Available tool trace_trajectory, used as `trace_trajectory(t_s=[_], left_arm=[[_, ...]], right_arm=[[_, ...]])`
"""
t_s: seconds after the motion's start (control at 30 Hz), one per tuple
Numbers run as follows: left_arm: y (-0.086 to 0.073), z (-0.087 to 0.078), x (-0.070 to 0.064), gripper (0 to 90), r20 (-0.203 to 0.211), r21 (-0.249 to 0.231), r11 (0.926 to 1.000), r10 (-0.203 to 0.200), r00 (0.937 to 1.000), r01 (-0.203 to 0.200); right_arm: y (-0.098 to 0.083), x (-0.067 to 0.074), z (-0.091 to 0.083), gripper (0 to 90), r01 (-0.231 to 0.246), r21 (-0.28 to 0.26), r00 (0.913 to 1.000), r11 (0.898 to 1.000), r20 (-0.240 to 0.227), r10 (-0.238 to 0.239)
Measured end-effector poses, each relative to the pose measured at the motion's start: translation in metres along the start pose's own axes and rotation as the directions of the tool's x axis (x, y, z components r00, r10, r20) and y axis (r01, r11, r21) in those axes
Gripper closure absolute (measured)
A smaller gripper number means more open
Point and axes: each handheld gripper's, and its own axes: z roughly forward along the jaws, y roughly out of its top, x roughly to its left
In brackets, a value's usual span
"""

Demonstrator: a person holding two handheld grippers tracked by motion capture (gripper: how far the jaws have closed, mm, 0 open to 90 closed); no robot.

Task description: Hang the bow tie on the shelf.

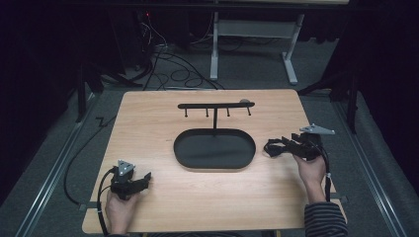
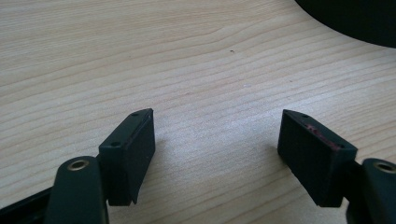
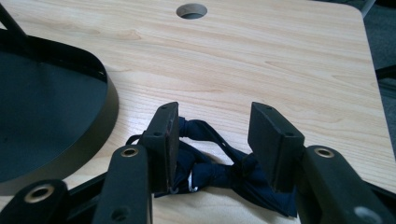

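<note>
A crumpled dark blue fabric band (image 3: 210, 165) lies on the wooden table (image 1: 163, 123), right of a black oval tray (image 1: 215, 150). My right gripper (image 1: 285, 143) rests low over the blue band (image 1: 272, 148). In the right gripper view that gripper (image 3: 215, 128) is open, its jaws standing on either side of the cloth without pressing it. A thin black rack (image 1: 216, 105) with several small hooks rises behind the tray. My left gripper (image 1: 144, 178) sits near the front left edge. It is open (image 2: 217, 140) over bare wood, holding nothing.
The tray's rim (image 3: 105, 100) is just left of the right gripper, and its edge (image 2: 355, 21) shows far ahead of the left one. A round hole (image 3: 191, 10) pierces the table near its far edge. Cables (image 1: 173, 69) and a desk frame (image 1: 257, 29) occupy the floor beyond.
</note>
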Motion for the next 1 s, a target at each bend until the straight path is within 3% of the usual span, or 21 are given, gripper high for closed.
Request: trace_trajectory(t_s=[0.47, 1.0], left_arm=[[0.0, 0.0, 0.0, 27.9, 0.0, 0.0, 1.0, 0.001, 1.0, -0.001], [0.0, 0.0, 0.0, 28.0, 0.001, 0.001, 1.0, 0.001, 1.0, -0.001]], right_arm=[[0.001, -0.008, 0.027, 55.6, -0.017, 0.076, 0.9997, 0.997, 0.016, 0.016], [-0.004, -0.011, 0.042, 58.2, -0.011, 0.125, 0.9999, 0.992, 0.006, 0.01]])
